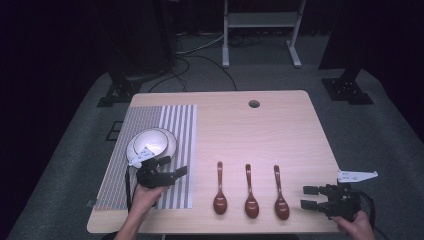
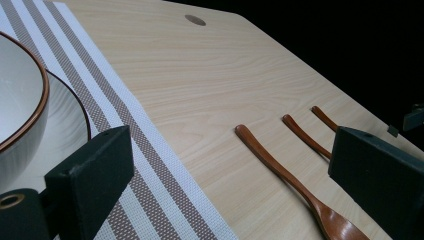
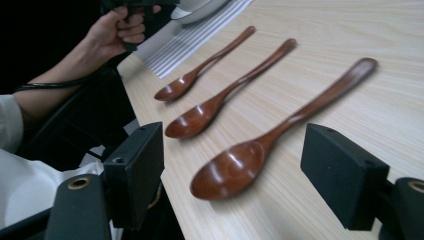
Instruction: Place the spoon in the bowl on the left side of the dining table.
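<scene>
Both my grippers hang open over the worktop, three spoons lying between them.

From the high view, my left gripper [image 1: 172, 172] is over the striped mat [image 1: 150, 150], just in front of the white bowl [image 1: 151, 142] on its plate, jaws spread and holding nothing; my right gripper [image 1: 310, 197] sits near the worktop's [image 1: 260, 130] front right corner, jaws apart and empty, just right of the spoons [image 1: 251, 192], which lie side by side, apart, bowls toward me. In the left gripper view, my jaws stand wide, the bowl [image 2: 20, 100] and mat [image 2: 125, 125] to the left and the nearest spoon [image 2: 290, 182] to the right on bare wood. In the right gripper view, my jaws frame the closest spoon [image 3: 270, 145] without touching it; farther off, my left hand [image 3: 117, 30] grips its tool beside the mat.
</scene>
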A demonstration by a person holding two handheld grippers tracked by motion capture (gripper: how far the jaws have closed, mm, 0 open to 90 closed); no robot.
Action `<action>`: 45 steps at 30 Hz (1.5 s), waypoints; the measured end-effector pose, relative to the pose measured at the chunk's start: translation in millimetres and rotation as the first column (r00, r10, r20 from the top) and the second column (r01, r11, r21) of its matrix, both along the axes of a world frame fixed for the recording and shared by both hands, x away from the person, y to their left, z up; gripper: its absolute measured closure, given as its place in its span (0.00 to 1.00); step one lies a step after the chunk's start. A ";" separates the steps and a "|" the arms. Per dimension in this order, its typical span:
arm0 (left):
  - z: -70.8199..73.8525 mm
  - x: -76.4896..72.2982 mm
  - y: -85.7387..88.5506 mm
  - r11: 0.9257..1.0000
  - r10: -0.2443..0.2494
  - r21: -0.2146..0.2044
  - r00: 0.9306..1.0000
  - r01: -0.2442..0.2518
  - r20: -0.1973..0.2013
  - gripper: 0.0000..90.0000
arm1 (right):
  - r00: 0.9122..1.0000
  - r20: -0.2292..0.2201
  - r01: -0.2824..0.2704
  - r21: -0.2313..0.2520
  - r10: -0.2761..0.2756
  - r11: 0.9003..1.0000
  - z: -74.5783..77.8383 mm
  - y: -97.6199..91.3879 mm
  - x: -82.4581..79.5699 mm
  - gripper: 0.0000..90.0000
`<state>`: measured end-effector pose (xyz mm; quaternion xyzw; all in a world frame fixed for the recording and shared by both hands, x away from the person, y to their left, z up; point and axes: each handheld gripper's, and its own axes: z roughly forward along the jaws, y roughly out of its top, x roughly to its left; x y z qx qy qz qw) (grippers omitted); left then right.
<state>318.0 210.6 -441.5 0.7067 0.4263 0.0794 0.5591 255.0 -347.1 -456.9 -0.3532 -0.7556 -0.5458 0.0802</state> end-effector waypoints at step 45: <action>-5.6 -1.0 -9.2 1.000 -0.025 -0.001 0.999 0.025 -0.034 0.04 | 0.937 -0.051 -0.343 -0.322 0.345 0.882 -11.3 148.6 17.0 0.79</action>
